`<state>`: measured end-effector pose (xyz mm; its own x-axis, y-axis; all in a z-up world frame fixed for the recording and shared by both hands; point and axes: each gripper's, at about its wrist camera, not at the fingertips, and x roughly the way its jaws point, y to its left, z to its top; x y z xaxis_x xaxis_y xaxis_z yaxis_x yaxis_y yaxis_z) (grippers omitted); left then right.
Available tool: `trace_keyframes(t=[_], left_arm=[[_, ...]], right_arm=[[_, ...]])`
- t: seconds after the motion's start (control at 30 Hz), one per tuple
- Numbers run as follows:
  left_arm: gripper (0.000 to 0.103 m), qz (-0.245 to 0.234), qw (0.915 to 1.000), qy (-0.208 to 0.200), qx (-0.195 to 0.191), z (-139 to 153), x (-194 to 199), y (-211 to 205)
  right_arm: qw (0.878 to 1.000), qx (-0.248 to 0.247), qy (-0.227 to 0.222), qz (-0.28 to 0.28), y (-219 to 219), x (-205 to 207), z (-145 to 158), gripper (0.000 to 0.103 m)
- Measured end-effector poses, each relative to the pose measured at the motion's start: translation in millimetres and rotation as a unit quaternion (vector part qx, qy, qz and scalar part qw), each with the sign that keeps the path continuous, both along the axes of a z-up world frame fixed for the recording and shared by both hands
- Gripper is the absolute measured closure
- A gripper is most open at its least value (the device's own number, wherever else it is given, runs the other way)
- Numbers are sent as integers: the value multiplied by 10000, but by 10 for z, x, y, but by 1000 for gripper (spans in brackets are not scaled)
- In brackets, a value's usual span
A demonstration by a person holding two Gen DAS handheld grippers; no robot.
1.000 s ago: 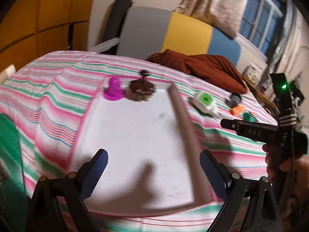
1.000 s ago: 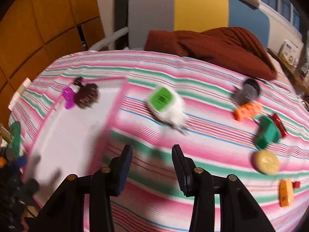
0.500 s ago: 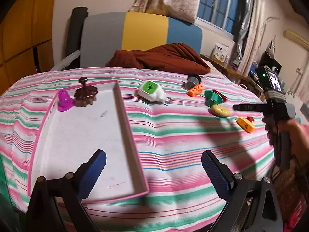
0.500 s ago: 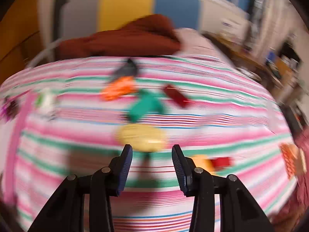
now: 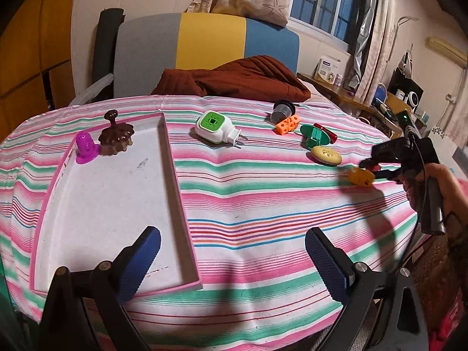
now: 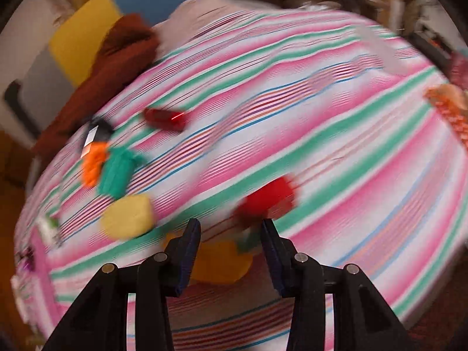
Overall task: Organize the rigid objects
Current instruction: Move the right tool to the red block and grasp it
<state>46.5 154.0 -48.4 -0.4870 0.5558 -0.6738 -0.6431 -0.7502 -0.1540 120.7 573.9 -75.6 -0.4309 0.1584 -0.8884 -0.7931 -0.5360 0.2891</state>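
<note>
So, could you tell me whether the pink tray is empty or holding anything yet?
Not empty: the pink tray holds a purple toy and a brown flower-shaped piece at its far end.

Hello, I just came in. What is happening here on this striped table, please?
A person is sorting small objects into a pink tray. A purple toy and a brown piece already sit at its far end. The right gripper, open, is at an orange-yellow piece near the table's right edge, not yet gripping it. The left gripper hangs open by the tray's near end, holding nothing. Several other objects, including a green-and-white plug-in device, lie loose on the cloth.
</note>
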Motion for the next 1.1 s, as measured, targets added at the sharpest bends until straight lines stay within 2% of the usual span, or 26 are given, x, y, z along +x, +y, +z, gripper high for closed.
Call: trace_keyframes(t=[0.07, 0.13, 0.2, 0.3, 0.37, 0.47, 0.57, 0.67, 0.83, 0.87, 0.93, 1.1], left_arm=[[3, 0, 10000, 5, -20, -3, 4, 4], [3, 4, 10000, 0, -18, -4, 1, 7], [3, 25, 10000, -5, -36, -9, -2, 11], [3, 37, 10000, -7, -35, -18, -4, 3], [3, 47, 10000, -7, -49, -23, -4, 4], [3, 23, 10000, -10, -56, -26, -2, 19], [3, -31, 10000, 6, -67, -24, 11, 44], [3, -77, 9999, 29, -86, -25, 31, 66], [3, -122, 9999, 23, -111, -35, 30, 94], [3, -127, 9998, 17, -120, -39, 29, 103], [3, -140, 9998, 13, -126, -43, 29, 121], [3, -268, 9995, 51, -177, -52, 54, 243]], right_arm=[[9979, -362, 315, 438, -111, -114, -17, 61], [9900, -765, 664, 984, -255, -246, -12, 61], [9840, -904, 853, 1275, -357, -309, 46, 61], [9834, -403, 1234, 1270, -394, -214, 292, 61], [9883, 358, 1283, 750, -318, -44, 499, 60], [9896, 1216, 755, -148, -177, 198, 623, 52], [9921, 1079, 443, -453, -44, 290, 532, 50], [9962, 791, 200, -313, -10, 229, 394, 35], [9921, 906, -863, -21, -66, 107, 161, 36], [9919, 874, -923, 15, -45, 111, 136, 38], [9926, 802, -904, 90, -9, 116, 102, 55], [9903, 943, -965, 328, 10, 15, 97, 56]])
